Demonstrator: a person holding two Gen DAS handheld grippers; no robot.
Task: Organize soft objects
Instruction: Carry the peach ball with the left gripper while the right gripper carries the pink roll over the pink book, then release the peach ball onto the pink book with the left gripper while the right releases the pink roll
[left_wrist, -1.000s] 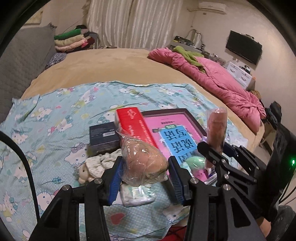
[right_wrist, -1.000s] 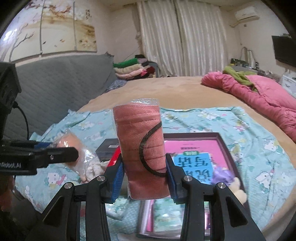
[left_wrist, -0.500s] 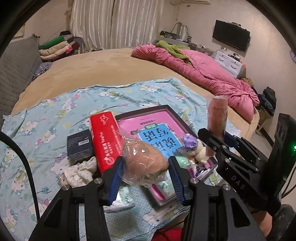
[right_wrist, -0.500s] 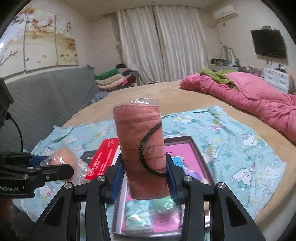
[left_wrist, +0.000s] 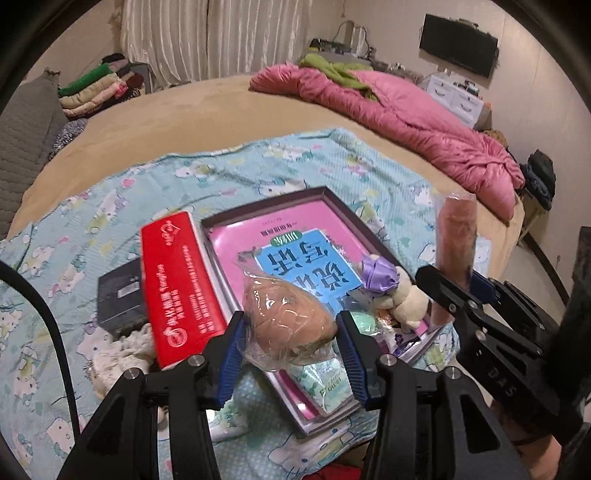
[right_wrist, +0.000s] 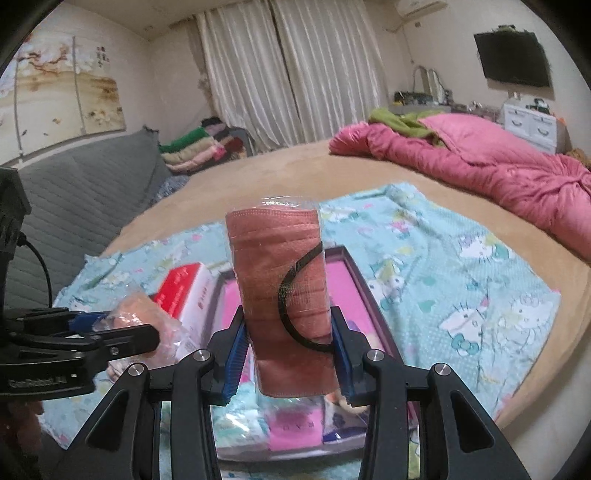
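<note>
My left gripper (left_wrist: 290, 347) is shut on a crumpled peach soft item in clear plastic wrap (left_wrist: 286, 319), held above the near edge of a dark shallow tray (left_wrist: 266, 201) with a pink and blue book in it. My right gripper (right_wrist: 288, 354) is shut on a salmon-pink face mask pack in clear plastic (right_wrist: 282, 295), held upright over the same tray (right_wrist: 364, 280). The mask pack also shows at the right of the left wrist view (left_wrist: 456, 236). A small plush toy with a purple flower (left_wrist: 391, 291), a mint soft item and a tissue pack lie in the tray.
A red box (left_wrist: 177, 284) and a black box (left_wrist: 118, 295) lie left of the tray on a light blue Hello Kitty cloth (left_wrist: 110, 206). A whitish plush (left_wrist: 118, 354) lies beside them. A pink quilt (left_wrist: 406, 122) lies on the far right of the bed.
Both grippers have swung to the right over the bed, each still holding its item. The tray and red box now sit further left and closer in the views.
</note>
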